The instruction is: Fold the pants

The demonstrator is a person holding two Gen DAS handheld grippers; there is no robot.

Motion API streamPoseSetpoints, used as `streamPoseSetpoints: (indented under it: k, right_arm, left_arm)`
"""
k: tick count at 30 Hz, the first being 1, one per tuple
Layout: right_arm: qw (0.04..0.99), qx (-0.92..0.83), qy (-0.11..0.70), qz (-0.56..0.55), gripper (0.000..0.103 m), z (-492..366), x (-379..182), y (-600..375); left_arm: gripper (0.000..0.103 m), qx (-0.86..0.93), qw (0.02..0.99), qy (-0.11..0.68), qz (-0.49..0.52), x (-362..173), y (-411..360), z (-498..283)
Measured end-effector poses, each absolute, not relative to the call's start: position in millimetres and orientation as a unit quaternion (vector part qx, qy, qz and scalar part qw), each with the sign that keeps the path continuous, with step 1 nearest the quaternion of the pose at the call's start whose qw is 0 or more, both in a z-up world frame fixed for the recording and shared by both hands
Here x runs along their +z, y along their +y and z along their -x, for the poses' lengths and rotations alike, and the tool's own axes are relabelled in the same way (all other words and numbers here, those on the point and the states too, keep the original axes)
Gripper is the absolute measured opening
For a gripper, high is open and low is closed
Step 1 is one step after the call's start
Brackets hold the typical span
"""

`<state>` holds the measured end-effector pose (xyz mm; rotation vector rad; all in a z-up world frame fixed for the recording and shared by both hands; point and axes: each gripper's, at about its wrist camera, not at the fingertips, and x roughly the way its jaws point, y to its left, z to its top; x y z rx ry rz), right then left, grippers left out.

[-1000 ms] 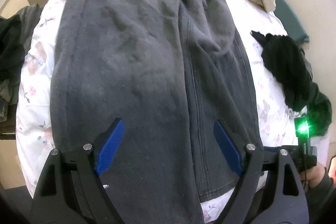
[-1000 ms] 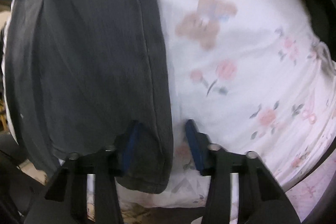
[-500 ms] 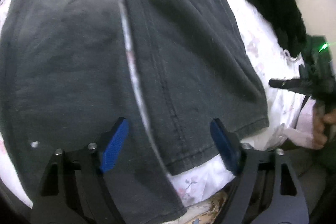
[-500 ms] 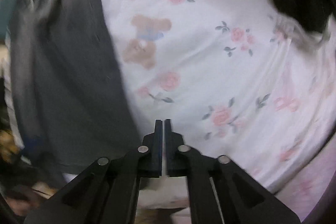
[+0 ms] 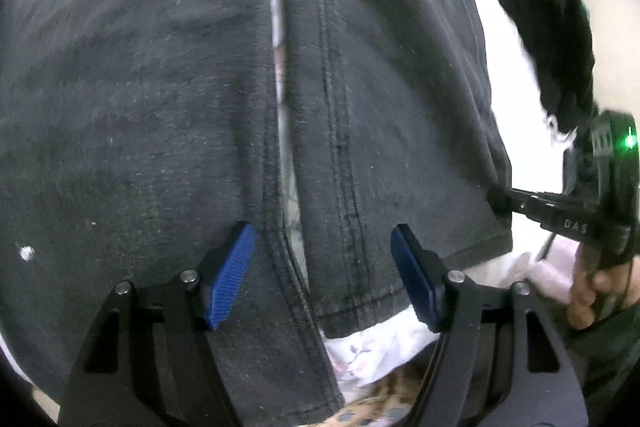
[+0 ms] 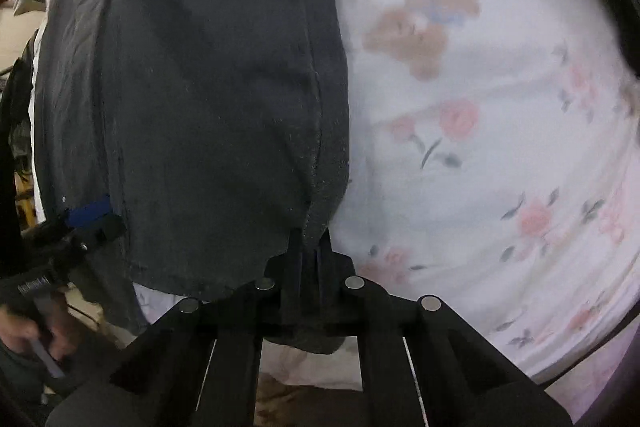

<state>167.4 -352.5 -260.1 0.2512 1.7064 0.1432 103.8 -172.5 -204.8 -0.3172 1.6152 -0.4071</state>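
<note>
Dark grey pants (image 5: 160, 87) lie flat on a floral bedsheet, hems toward me. My left gripper (image 5: 324, 263) is open just above the hems. It straddles the gap between the two legs and the inner seam of the right leg (image 5: 400, 107), with cloth below its blue pads (image 5: 232, 275). My right gripper (image 6: 308, 251) is shut on the outer edge of that leg (image 6: 224, 107) near the hem, and cloth bunches between its fingers. In the left wrist view the right gripper (image 5: 496, 201) pinches the leg's right edge.
The white sheet (image 6: 480, 147) with bears and roses spreads to the right of the pants. A black garment (image 5: 552, 39) lies at the bed's right side. The bed's front edge and a spotted cloth (image 5: 372, 407) are just below the hems. A hand (image 5: 592, 291) holds the right gripper.
My left gripper sank toward the hems and its jaws narrowed a little. The right gripper went from open astride the leg's outer edge to shut on it.
</note>
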Motion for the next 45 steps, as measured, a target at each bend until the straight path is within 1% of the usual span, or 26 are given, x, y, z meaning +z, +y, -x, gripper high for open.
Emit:
streamPoseSetpoints:
  k: [3,4,6,10,12,13,14,15,16,18,19,21,25,28,30,32,34,36,37,39,40,41,42,43,44,45]
  right_arm:
    - [0.694,-0.007,0.71,-0.117,0.003,-171.9,-241.1,-381.5]
    - [0.696,-0.021,0.705,-0.133,0.003,-171.9,-239.8,-392.0]
    - [0.676,-0.006,0.712,-0.191,0.003,-168.9,-249.5,-403.0]
    - [0.667,-0.001,0.719,-0.196,0.004,-170.1,-254.8,-402.1]
    - [0.657,0.002,0.723,-0.212,0.007,-170.7,-260.4,-394.4]
    - [0.654,0.002,0.723,-0.22,0.009,-170.0,-262.2,-395.2]
    - [0.651,0.002,0.724,-0.228,0.009,-169.2,-262.8,-398.5]
    - [0.65,0.004,0.724,-0.23,0.009,-161.6,-259.3,-406.8]
    - [0.651,0.006,0.725,-0.225,0.009,-160.2,-256.7,-408.7]
    - [0.662,0.015,0.721,-0.203,0.009,-155.0,-243.6,-412.6]
    - [0.664,0.021,0.722,-0.193,0.007,-156.6,-240.4,-405.8]
    - [0.665,0.043,0.727,-0.165,0.005,-155.0,-230.3,-389.8]
    - [0.672,0.088,0.728,-0.109,0.004,-146.3,-195.4,-357.9]
    - [0.671,0.103,0.731,-0.078,0.004,-134.8,-172.9,-351.8]
    - [0.653,0.096,0.749,-0.054,0.004,-127.2,-175.9,-357.2]
    - [0.626,0.078,0.775,-0.04,0.004,-123.5,-191.5,-366.3]
    - [0.592,0.052,0.804,-0.022,0.004,-122.3,-220.4,-374.5]
    - [0.537,0.034,0.843,-0.012,0.004,-121.5,-255.2,-376.5]
    - [0.527,0.035,0.849,0.001,0.006,-123.4,-262.3,-373.2]
    - [0.52,0.028,0.854,0.014,0.011,-130.4,-271.4,-370.9]
    - [0.52,0.025,0.854,0.017,0.02,-133.6,-272.5,-370.4]
    - [0.524,0.026,0.851,0.019,0.04,-136.7,-270.7,-370.0]
    - [0.529,0.033,0.848,0.017,0.053,-141.3,-266.2,-369.5]
    - [0.535,0.042,0.844,0.014,0.069,-145.5,-261.3,-370.5]
    - [0.542,0.051,0.839,0.012,0.072,-151.0,-255.1,-371.5]
    - [0.551,0.06,0.833,0.011,0.072,-159.5,-246.7,-373.6]
  left_arm:
    - [0.068,-0.181,0.663,0.712,0.144,-201.2,-171.3,-102.3]
    - [0.068,-0.179,0.668,0.708,0.14,-198.1,-173.3,-100.8]
    - [0.068,-0.186,0.683,0.693,0.138,-190.6,-183.7,-98.4]
    - [0.068,-0.21,0.689,0.682,0.122,-184.7,-217.6,-95.0]
    - [0.067,-0.207,0.69,0.686,0.107,-191.4,-235.9,-97.3]
    - [0.062,-0.194,0.686,0.695,0.093,-200.4,-244.0,-97.3]
    - [0.04,-0.188,0.678,0.704,0.093,-207.1,-246.5,-97.1]
    - [0.013,-0.183,0.674,0.711,0.088,-212.4,-249.5,-95.5]
    - [0.006,-0.182,0.681,0.706,0.072,-212.2,-253.1,-94.3]
    - [0.004,-0.191,0.69,0.695,0.058,-204.8,-257.2,-91.7]
    - [0.003,-0.2,0.696,0.687,0.053,-197.2,-256.4,-88.8]
    - [0.003,-0.218,0.702,0.676,0.055,-179.9,-252.3,-82.8]
    - [0.003,-0.256,0.713,0.649,0.071,-129.2,-218.7,-57.4]
    - [0.003,-0.27,0.711,0.646,0.069,-111.1,-206.5,-38.8]
    - [0.003,-0.272,0.703,0.655,0.056,-115.5,-206.5,-31.1]
    - [0.003,-0.276,0.685,0.673,0.047,-133.2,-212.4,-27.7]
    - [0.003,-0.265,0.681,0.682,0.022,-154.1,-219.1,-24.2]
    - [0.003,-0.255,0.671,0.696,-0.007,-175.1,-231.8,-22.1]
    - [0.003,-0.252,0.67,0.698,-0.015,-182.8,-235.1,-20.7]
    - [0.006,-0.245,0.663,0.708,-0.011,-194.4,-234.5,-24.2]
    - [0.006,-0.241,0.657,0.714,0.003,-194.6,-230.9,-28.2]
    - [0.013,-0.239,0.654,0.717,0.007,-193.3,-231.6,-28.0]
    - [0.03,-0.239,0.652,0.719,0.007,-187.6,-228.1,-29.8]
    - [0.042,-0.245,0.652,0.717,0.005,-178.0,-225.0,-31.6]
    - [0.066,-0.249,0.654,0.714,0.004,-171.8,-222.7,-31.6]
    - [0.077,-0.259,0.661,0.704,0.0,-158.3,-219.5,-33.7]
